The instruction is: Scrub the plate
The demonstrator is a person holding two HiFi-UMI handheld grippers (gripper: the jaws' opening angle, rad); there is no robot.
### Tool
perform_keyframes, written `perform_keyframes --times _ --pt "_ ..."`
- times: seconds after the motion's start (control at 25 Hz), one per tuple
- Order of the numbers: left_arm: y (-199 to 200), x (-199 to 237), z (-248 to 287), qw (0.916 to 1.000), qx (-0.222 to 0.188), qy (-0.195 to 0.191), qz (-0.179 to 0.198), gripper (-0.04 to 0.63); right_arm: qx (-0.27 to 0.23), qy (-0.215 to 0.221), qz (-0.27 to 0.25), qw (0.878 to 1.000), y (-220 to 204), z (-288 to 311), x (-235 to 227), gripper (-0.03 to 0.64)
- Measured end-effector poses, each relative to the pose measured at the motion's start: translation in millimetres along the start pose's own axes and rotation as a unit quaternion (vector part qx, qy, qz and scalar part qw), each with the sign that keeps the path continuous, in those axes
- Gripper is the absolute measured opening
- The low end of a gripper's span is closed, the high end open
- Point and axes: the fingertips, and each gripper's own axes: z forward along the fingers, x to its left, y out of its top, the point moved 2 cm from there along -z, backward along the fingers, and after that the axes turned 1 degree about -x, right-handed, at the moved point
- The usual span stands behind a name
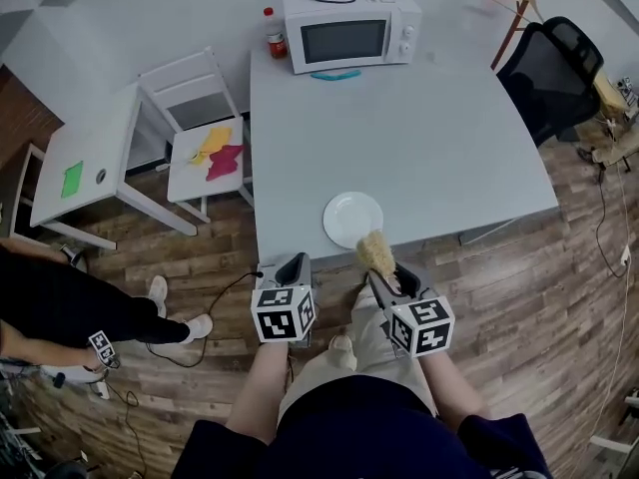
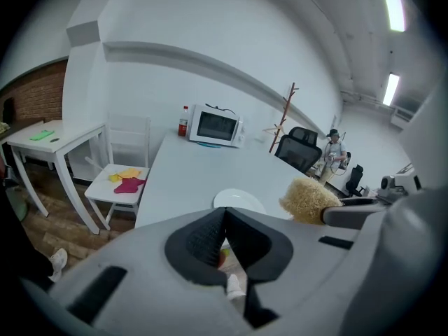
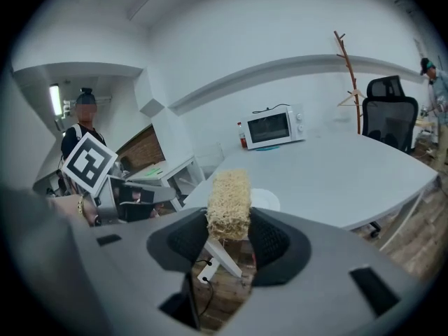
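Note:
A white plate [image 1: 352, 219] lies near the front edge of the grey table [image 1: 429, 138], and it also shows in the left gripper view [image 2: 239, 200] and the right gripper view [image 3: 266, 199]. My right gripper [image 1: 384, 272] [image 3: 227, 233] hovers just in front of the table edge, shut on a straw-coloured scrubber [image 1: 376, 251] [image 3: 229, 201] that sticks up over the plate's near rim. The scrubber [image 2: 308, 199] shows at the right of the left gripper view. My left gripper [image 1: 293, 265] [image 2: 222, 219] is held to the plate's left, off the table, shut with its pads together and nothing between them.
A microwave [image 1: 349, 26], a red-capped bottle [image 1: 275, 33] and a teal item [image 1: 335, 74] stand at the table's far end. A white chair [image 1: 215, 153] with yellow and pink cloths and a small side table [image 1: 85, 168] are at left. An office chair [image 1: 554, 68] is at right. A person's legs [image 1: 90, 307] are at the left.

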Motion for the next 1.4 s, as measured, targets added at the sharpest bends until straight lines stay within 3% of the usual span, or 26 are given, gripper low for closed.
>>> perform_keyframes --times 0.4,0.68,1.08,1.4 --pt "-15.0 -39.4 -75.3 0.9988 -0.040 -0.015 0.025 0.017 -0.036 0.014 -0.035 0.999 -3.9 -61.9 32.0 0.179" --pt "-43.3 -69.4 -110.5 0.9987 -0.050 0.006 -0.011 0.017 -0.037 0.034 -0.065 0.997 -13.1 -107.3 42.2 0.178" --pt "-63.9 -100.3 -139.1 0.9980 -0.058 0.020 -0.012 0.017 -0.039 0.045 -0.076 0.995 -31.1 -149.7 43.1 0.178" --pt "-66.7 -114.5 -141.6 0.9982 -0.059 0.009 0.002 0.017 -0.049 0.047 -0.074 0.995 -33.1 -159.9 43.8 0.178"
